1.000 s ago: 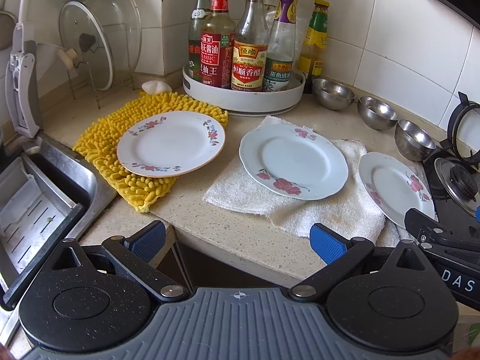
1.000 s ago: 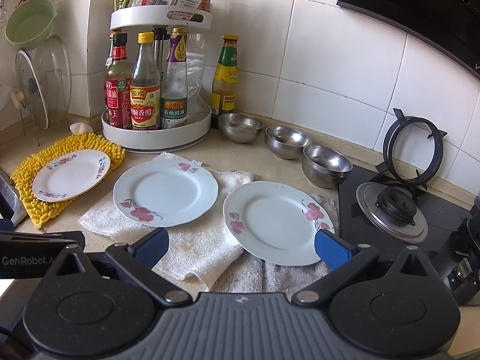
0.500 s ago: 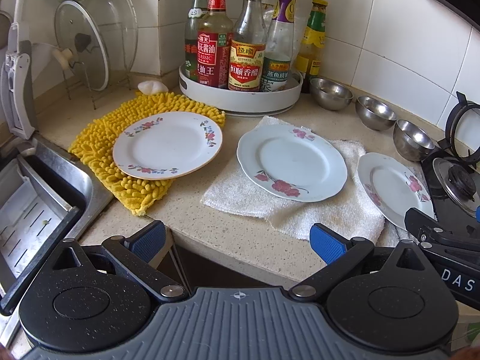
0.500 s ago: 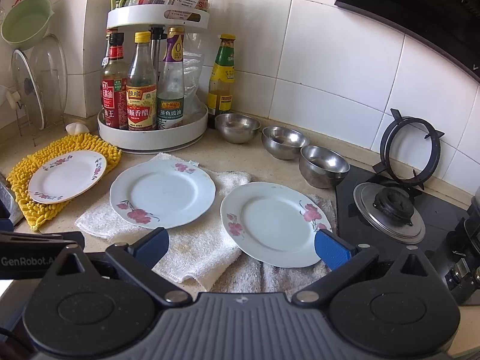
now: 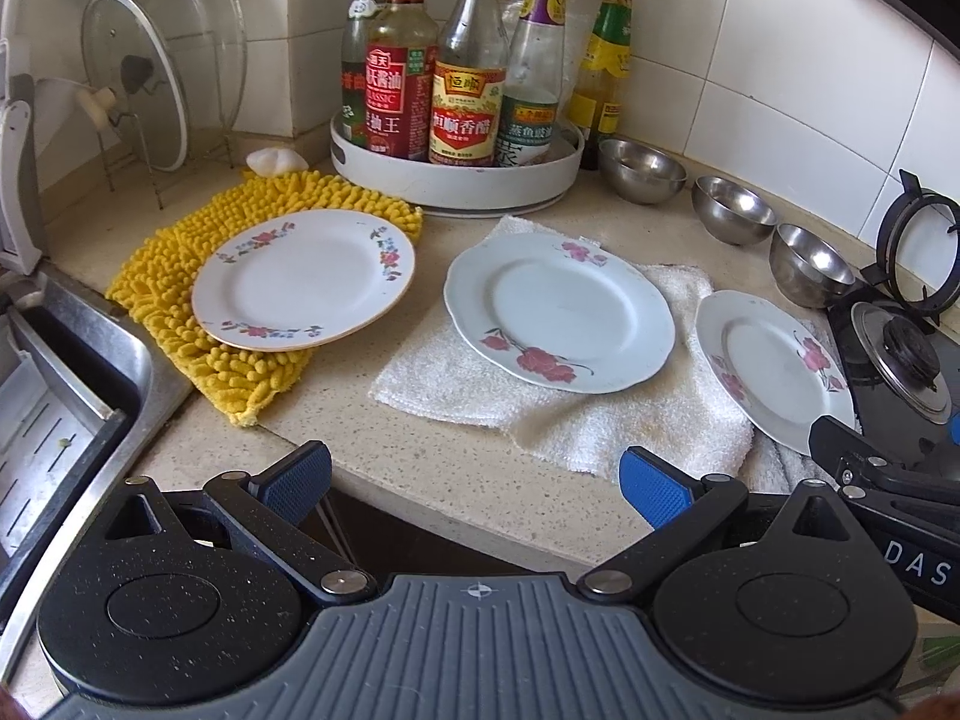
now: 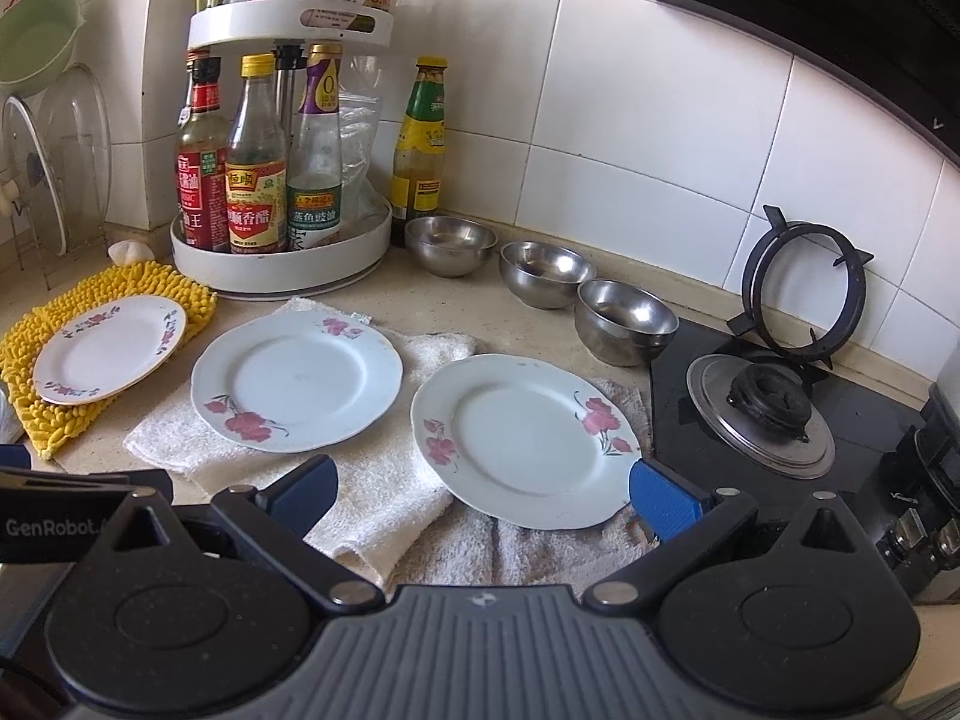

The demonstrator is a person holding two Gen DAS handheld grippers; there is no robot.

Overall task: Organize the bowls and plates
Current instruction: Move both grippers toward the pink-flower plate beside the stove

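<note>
2 tongs [image 5: 474, 483] [image 6: 483, 495] closer to the 3 plates [image 5: 558, 312], both spread wide.

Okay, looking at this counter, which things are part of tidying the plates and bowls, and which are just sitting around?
For the job:
small plate on the yellow mat
two larger plates on the white towel
three steel bowls

Just lying about:
sauce bottles on the turntable rack
glass lids
stove burner
</note>
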